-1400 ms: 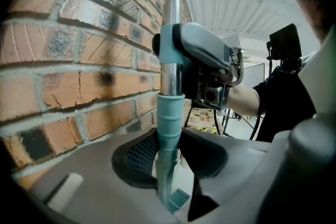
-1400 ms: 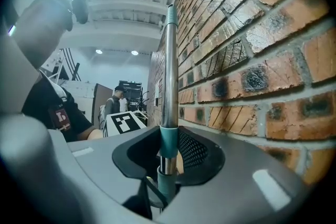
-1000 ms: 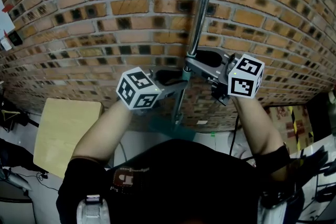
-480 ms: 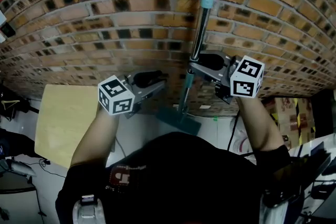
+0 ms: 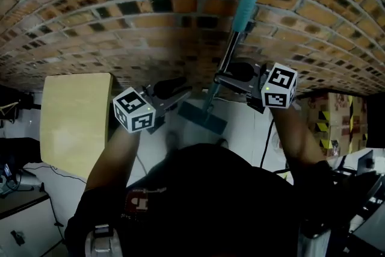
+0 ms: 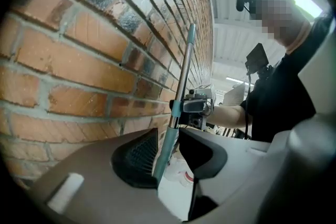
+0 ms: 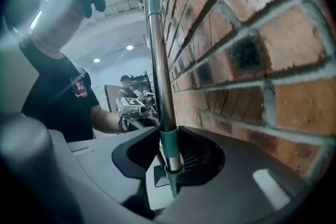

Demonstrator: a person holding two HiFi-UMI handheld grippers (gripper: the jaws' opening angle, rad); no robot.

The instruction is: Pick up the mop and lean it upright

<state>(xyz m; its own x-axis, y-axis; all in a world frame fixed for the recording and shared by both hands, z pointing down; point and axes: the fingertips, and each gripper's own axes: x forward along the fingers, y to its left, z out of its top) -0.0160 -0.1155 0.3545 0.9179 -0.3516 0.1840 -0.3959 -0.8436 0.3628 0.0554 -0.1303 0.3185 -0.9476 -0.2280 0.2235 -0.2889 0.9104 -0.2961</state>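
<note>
At nine o'clock in the head view lies a pale wooden tabletop, clear of the work. Just left of centre, the left gripper points toward three o'clock with its jaws spread. In its own view the mop's teal lower shaft shows in the gap, close to one ribbed pad but not pinched.

Right of centre, the mop stands nearly upright along the brick wall. Its teal grip is up at one o'clock and the mop head is low at centre. Whether the grip touches the brick, or the head the floor, I cannot tell.

At three o'clock of the shaft, the right gripper pinches the metal tube just above a teal collar. Its jaws have just been opening a little, though the pads appear to be on the tube.

Placement looks nearly finished. To finish well, plant the head flat and slightly out from the wall so the grip tips into the brick. Ease the right jaws off slowly, keeping the left around the shaft as a guard against a sideways slide.
</note>
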